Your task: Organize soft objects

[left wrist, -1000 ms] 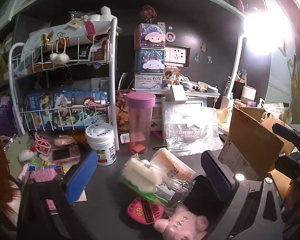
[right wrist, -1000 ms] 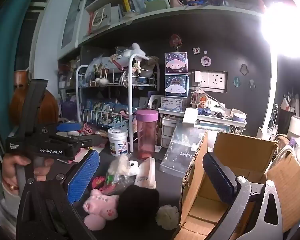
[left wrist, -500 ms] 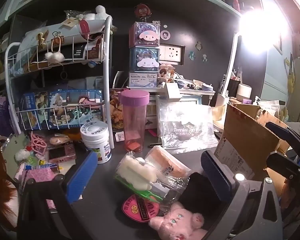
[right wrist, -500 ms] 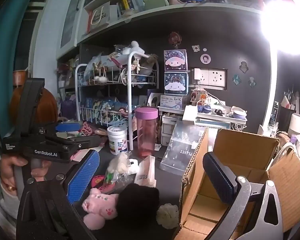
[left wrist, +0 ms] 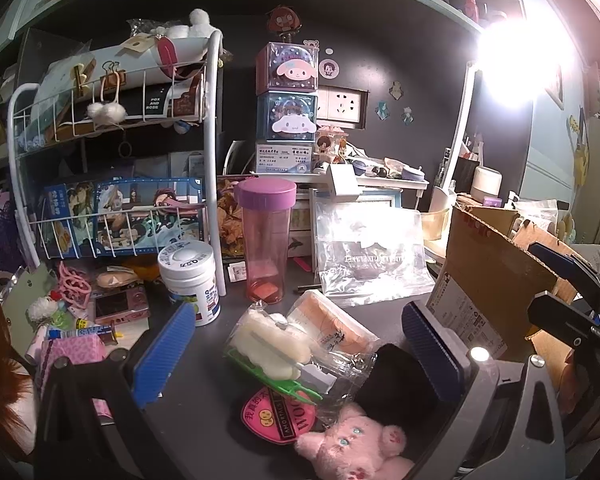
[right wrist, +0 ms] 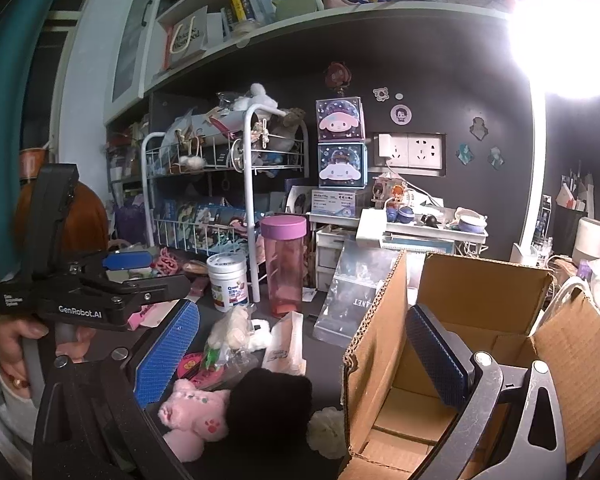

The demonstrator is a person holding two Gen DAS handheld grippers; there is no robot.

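A pink plush pig (left wrist: 354, 446) (right wrist: 192, 412) lies on the dark desk beside a black fluffy object (left wrist: 400, 384) (right wrist: 268, 404). A white plush in a clear bag (left wrist: 272, 344) (right wrist: 230, 326), a wrapped peach packet (left wrist: 332, 326) (right wrist: 286, 344) and a small white pompom (right wrist: 326, 434) lie nearby. An open cardboard box (right wrist: 480, 320) (left wrist: 496, 280) stands at the right. My left gripper (left wrist: 296, 354) is open above the pile. My right gripper (right wrist: 304, 364) is open, its right finger over the box, empty.
A pink bottle (left wrist: 266, 240), a white jar (left wrist: 190, 280) and a white wire rack (left wrist: 112, 152) stand behind the pile. A clear plastic bag (left wrist: 372, 256), a round pink patch (left wrist: 278, 416), a pink camera (left wrist: 120, 304) and small clutter crowd the desk.
The left gripper has drifted slightly right and forward, so the pile sits a little further left in its view. The right gripper has barely moved. Both stay open.
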